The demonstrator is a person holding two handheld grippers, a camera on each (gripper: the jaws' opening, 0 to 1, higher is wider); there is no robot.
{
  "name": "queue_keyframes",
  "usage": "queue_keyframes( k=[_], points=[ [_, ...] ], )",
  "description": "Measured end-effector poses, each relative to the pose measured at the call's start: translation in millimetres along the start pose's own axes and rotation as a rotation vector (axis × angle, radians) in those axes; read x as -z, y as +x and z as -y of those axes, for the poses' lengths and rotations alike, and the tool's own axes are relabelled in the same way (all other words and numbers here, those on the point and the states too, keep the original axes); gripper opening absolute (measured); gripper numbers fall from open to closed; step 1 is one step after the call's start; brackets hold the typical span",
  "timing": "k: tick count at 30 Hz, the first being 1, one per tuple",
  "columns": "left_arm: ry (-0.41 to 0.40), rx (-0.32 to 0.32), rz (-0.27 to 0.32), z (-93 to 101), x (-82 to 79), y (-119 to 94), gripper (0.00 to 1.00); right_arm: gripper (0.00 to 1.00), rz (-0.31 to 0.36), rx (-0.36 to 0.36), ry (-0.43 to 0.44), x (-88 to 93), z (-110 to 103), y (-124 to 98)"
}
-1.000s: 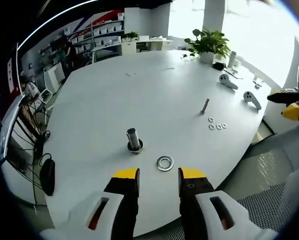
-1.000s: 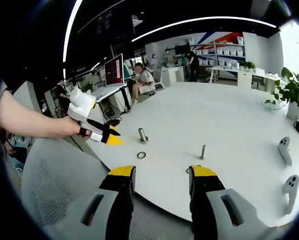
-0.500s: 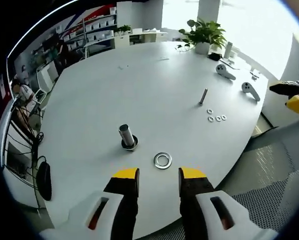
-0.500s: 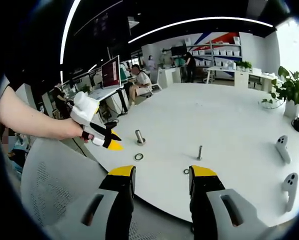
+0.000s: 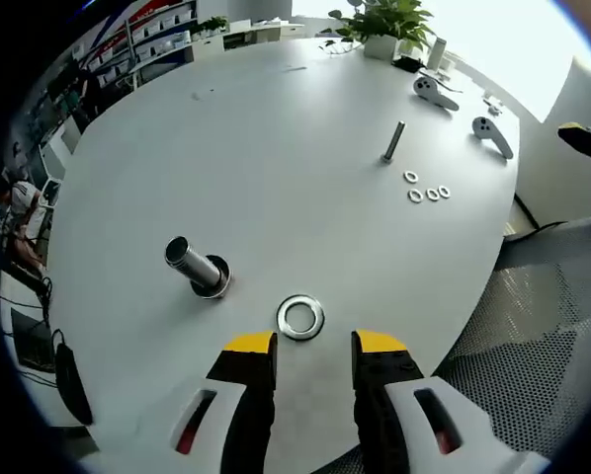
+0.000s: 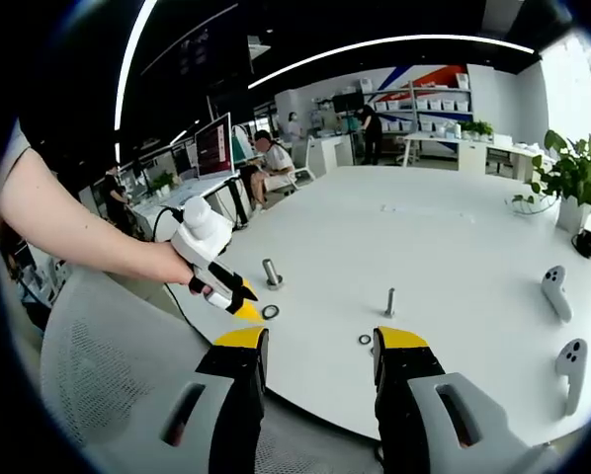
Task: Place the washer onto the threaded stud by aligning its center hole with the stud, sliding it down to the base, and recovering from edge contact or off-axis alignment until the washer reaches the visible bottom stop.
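Washer beside stud; bolt beyond

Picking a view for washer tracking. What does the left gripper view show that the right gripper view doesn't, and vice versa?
Left gripper view alone: three small washers in a row beyond the thin bolt, and the big washer's centre hole, seen from above just ahead of the open left gripper.

Right gripper view alone: the person's hand holding the left gripper beside the big washer, and people at desks.

Both: white table, thick stud, bolt, two controllers, plant.
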State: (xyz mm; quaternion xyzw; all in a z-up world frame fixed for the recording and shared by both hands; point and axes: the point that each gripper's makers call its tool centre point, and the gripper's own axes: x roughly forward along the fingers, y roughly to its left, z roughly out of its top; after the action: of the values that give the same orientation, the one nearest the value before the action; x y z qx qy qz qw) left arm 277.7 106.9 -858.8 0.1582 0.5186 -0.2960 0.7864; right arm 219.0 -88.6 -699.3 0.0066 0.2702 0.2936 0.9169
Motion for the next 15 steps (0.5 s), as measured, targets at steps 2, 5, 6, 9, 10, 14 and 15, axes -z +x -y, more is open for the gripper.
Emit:
queue_keyframes(
  k=[2, 5, 6, 9, 10, 14, 15],
  points=[
    [-0.003, 0.002, -0.005, -1.4, -1.7, 6.4, 0.29, 0.45, -0.004, -0.001, -0.004, 0.6, -0.2, 0.5],
    [0.006, -0.004, -0.005, -2.2, -4.9, 11.1, 0.3, 0.45, -0.009, 0.001, -0.008, 1.4, 0.1, 0.9],
    [0.02, -0.001, -0.015, -2.1, -4.5, 14.1, 0.3, 0.44, -0.004, 0.005, -0.005, 0.6, 0.8, 0.6],
    [0.038, -0.001, -0.029, -2.7, -2.3, 18.3, 0.29, 0.44, 0.004, 0.011, 0.006, -0.7, 2.3, -0.1],
    [0.042, 0.002, -0.031, -2.4, -1.9, 19.2, 0.28, 0.44, 0.005, 0.011, 0.005, -0.7, 2.0, 0.0],
    [0.055, -0.001, -0.024, -4.2, -4.2, 18.1, 0.26, 0.44, 0.003, 0.009, 0.004, -0.4, 1.6, 0.2],
    [0.07, 0.0, -0.026, -4.7, -4.3, 18.3, 0.26, 0.44, 0.007, 0.014, 0.006, -1.0, 2.6, -0.2]
  ],
)
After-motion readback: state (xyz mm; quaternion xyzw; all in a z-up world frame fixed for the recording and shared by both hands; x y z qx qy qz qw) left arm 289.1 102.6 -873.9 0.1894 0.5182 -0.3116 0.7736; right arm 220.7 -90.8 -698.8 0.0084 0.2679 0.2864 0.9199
